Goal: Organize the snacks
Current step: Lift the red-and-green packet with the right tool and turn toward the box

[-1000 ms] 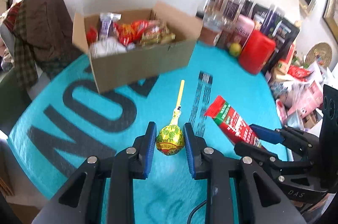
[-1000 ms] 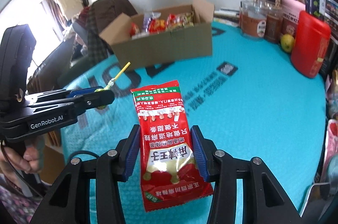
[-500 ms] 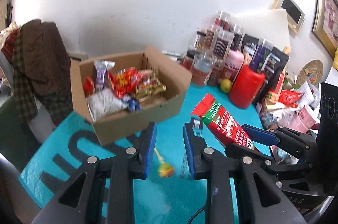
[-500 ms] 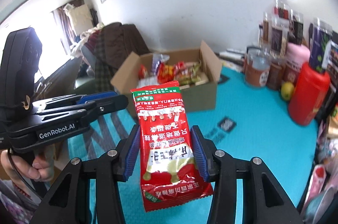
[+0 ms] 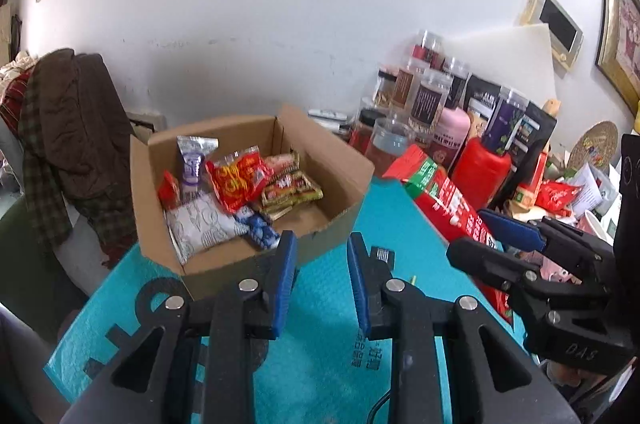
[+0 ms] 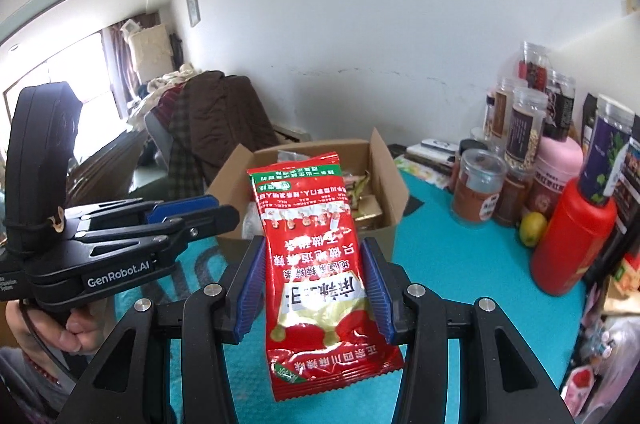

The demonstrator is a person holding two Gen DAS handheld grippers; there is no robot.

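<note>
The right hand-held gripper [image 6: 314, 284] is clamped on a red snack packet [image 6: 316, 264], held in the air in front of the open cardboard box [image 5: 240, 191] of snacks. The left hand-held gripper [image 5: 320, 276] is at its narrowest with nothing between its pads; a yellow stick tip [image 5: 413, 280] shows low on the cloth beside it, likely a lollipop that slipped free. The risk: that sweet stays behind unless re-gripped, and the slick packet could slide from its side pinch or snag the box's near flap. The table [image 6: 460, 264] wears a teal printed cloth, crowded with jars [image 6: 478, 187] and a red flask [image 6: 572, 244] along a white wall; coats [image 6: 216, 119] drape a chair.
</note>
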